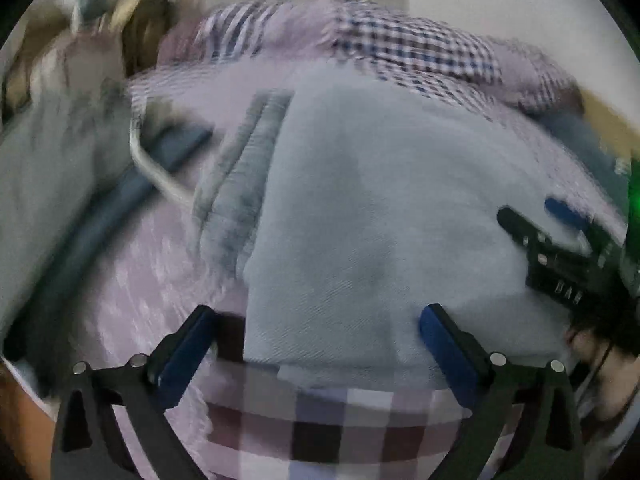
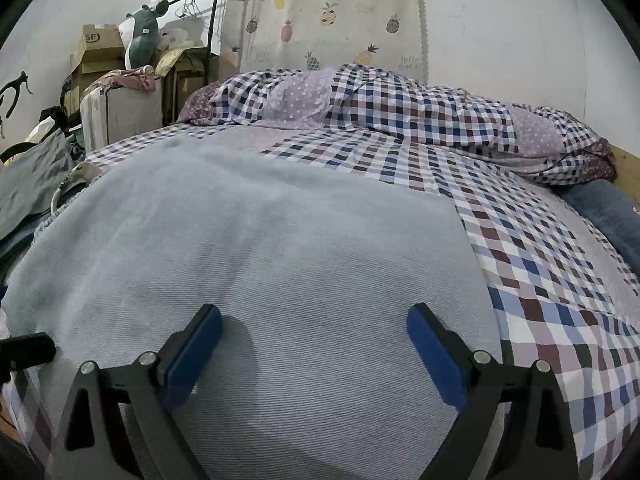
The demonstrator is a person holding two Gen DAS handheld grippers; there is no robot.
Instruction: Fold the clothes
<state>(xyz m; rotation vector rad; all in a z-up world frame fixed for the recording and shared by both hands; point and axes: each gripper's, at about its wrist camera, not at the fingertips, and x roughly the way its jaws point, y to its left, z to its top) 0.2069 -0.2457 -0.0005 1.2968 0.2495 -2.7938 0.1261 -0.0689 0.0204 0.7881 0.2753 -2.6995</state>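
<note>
A pale grey-blue knit garment (image 2: pixel 260 240) lies flat and folded on the checked bedsheet (image 2: pixel 540 280). In the blurred left wrist view the same garment (image 1: pixel 360 208) shows its ribbed edge (image 1: pixel 240 168) at the left. My left gripper (image 1: pixel 316 320) is open over the garment's near edge, nothing between its blue pads. My right gripper (image 2: pixel 314 320) is open just above the garment's middle, also holding nothing. The right gripper (image 1: pixel 536 220) appears at the right edge of the left wrist view, its fingers apart over the garment.
A rumpled checked duvet (image 2: pixel 400 112) lies across the head of the bed. Jeans (image 2: pixel 608 208) lie at the right edge. Dark clothing and a white cord (image 1: pixel 152 168) sit left of the garment. Boxes (image 2: pixel 100 56) and a suitcase (image 2: pixel 120 116) stand at the back left.
</note>
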